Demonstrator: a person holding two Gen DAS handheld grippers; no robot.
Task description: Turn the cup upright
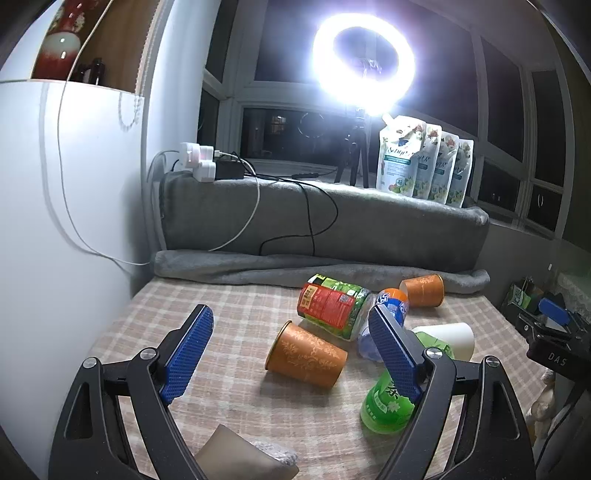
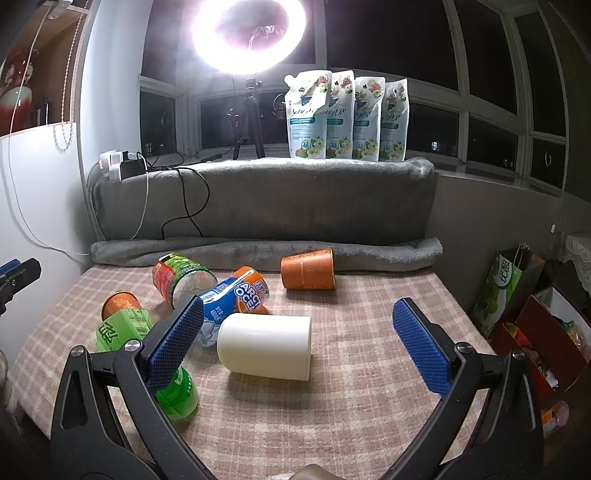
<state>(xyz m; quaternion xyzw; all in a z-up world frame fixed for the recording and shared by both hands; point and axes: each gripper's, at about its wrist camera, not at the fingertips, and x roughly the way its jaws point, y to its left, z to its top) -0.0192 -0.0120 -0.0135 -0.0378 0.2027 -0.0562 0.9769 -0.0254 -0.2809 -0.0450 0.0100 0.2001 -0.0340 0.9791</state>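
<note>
Cups are lying on their sides mid-counter: a white cup [image 2: 264, 345] is resting nearest the right tongs [image 2: 299, 341], an orange cup [image 1: 306, 354] before the left tongs [image 1: 291, 345]. Both tongs are gaping apart, likely lining up grasps. Plaid cloth is covering the counter [image 2: 351, 406]; a ring light [image 2: 249, 33] is glaring from the far edge.

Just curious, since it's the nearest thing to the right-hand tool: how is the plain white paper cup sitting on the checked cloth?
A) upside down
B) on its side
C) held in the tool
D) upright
B: the plain white paper cup lies on its side, untouched, ahead of the open right tool.
</note>
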